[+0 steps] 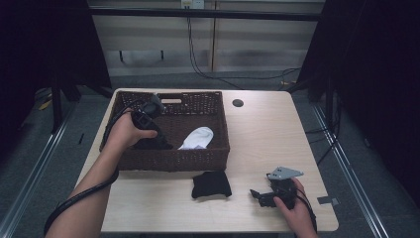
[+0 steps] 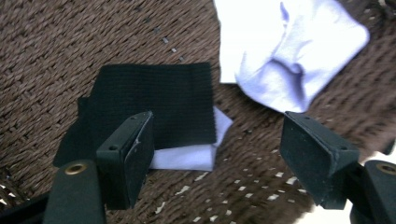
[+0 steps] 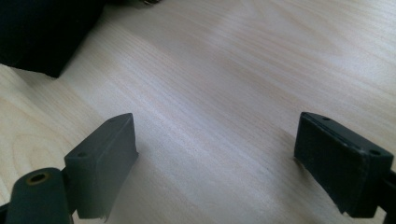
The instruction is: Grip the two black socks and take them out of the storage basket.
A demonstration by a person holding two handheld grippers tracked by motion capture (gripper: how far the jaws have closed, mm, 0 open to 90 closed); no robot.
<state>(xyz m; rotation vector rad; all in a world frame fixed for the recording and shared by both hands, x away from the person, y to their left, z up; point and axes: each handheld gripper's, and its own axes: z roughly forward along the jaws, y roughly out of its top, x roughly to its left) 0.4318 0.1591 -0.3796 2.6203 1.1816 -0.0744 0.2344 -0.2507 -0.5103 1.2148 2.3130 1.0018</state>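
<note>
Black sock (image 2: 154,105), soft, light, limp, in basket (image 1: 218,124): best pinched at folded edge; both grippers' jaws apart, empty.

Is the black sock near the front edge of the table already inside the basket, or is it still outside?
Outside. The black sock lies on the table, just in front of the basket.

The high view looks forward and down on the whole table (image 1: 257,129) from above the person's side. The left gripper view rides inside the basket (image 1: 198,159), close above its woven floor, and faces down on a black cloth (image 2: 154,102) and a white sock (image 2: 289,51), the sock shared with the high view. The right gripper view skims low over the bare tabletop.
</note>
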